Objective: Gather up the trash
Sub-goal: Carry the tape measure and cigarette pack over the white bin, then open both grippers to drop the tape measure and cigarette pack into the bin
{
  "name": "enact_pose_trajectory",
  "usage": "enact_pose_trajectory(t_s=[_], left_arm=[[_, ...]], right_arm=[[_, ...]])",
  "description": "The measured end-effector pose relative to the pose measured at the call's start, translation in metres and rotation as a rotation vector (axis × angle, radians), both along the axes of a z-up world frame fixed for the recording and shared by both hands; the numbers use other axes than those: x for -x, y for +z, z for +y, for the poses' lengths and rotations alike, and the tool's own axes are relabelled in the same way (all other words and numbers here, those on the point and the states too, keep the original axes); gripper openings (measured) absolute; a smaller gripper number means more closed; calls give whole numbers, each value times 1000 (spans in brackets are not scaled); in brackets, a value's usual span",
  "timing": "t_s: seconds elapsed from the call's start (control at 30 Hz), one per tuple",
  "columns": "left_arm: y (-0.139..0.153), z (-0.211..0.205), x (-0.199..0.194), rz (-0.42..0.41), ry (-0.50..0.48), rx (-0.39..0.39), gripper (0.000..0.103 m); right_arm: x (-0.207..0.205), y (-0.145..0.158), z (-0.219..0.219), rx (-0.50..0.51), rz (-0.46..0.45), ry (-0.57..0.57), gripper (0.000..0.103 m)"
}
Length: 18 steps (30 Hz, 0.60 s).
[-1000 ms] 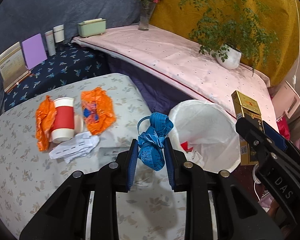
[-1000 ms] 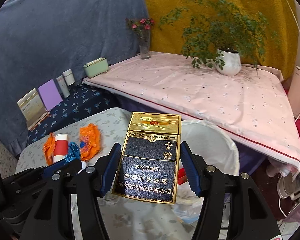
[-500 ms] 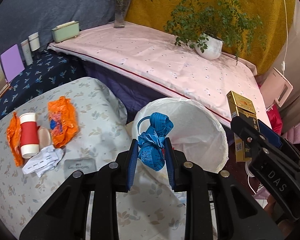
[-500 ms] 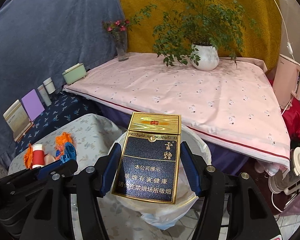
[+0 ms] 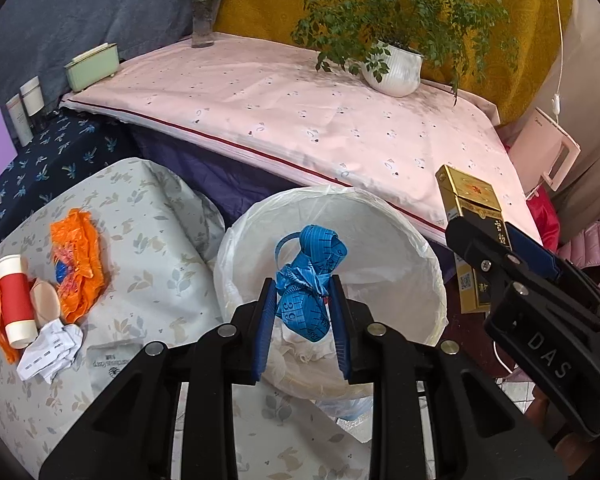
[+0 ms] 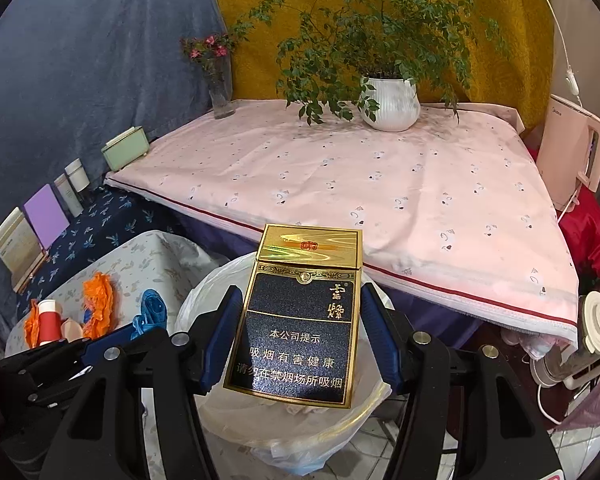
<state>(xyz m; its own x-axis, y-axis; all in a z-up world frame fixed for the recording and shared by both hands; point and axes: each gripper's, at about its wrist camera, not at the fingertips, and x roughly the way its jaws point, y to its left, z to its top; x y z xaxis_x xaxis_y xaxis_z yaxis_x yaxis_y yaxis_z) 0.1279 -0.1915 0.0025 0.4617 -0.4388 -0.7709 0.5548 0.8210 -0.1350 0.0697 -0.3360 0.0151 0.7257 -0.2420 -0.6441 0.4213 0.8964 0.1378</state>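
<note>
My left gripper is shut on a crumpled blue measuring tape and holds it over the open mouth of a bin lined with a white bag. My right gripper is shut on a gold and dark blue cigarette box, held upright above the same bin. The box also shows in the left wrist view, at the bin's right side. The tape shows in the right wrist view, left of the bin.
On the floral cloth table lie orange wrappers, a red and white paper cup and crumpled white paper. Behind stands a pink-covered table with a potted plant, a vase and a green box.
Both grippers have moved right, away from the floral table, and now hold the tape and the cigarette box over the bin. Both grips stay shut.
</note>
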Motion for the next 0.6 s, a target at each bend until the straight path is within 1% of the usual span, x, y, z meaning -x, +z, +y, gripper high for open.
enact_pose_trajectory(t_s=[0.37,0.4,0.43,0.5,0.53,0.6], left_arm=[[-7,-13,-7,0,-16,-11,28],[-7,-13,-7,-4,-9,-15,35],[-7,-14,-8,-8,-2,-19,45],[-6,-13,-9,-17,8,-19,52],[-6,-12,-10,-20,15,-22,54],[-6,-10,-11,-18,20,-23,54]], right_arm=[[-12,-7,-9,-9,14,-9,58],[-13,-7,-9,-10,17,-7,59],[-14,-8,-9,-12,20,-4,59],[-15,-8,-9,-15,14,-4,59],[-15,-8,-9,-16,11,-5,59],[-16,-7,-9,-16,9,-5,59]])
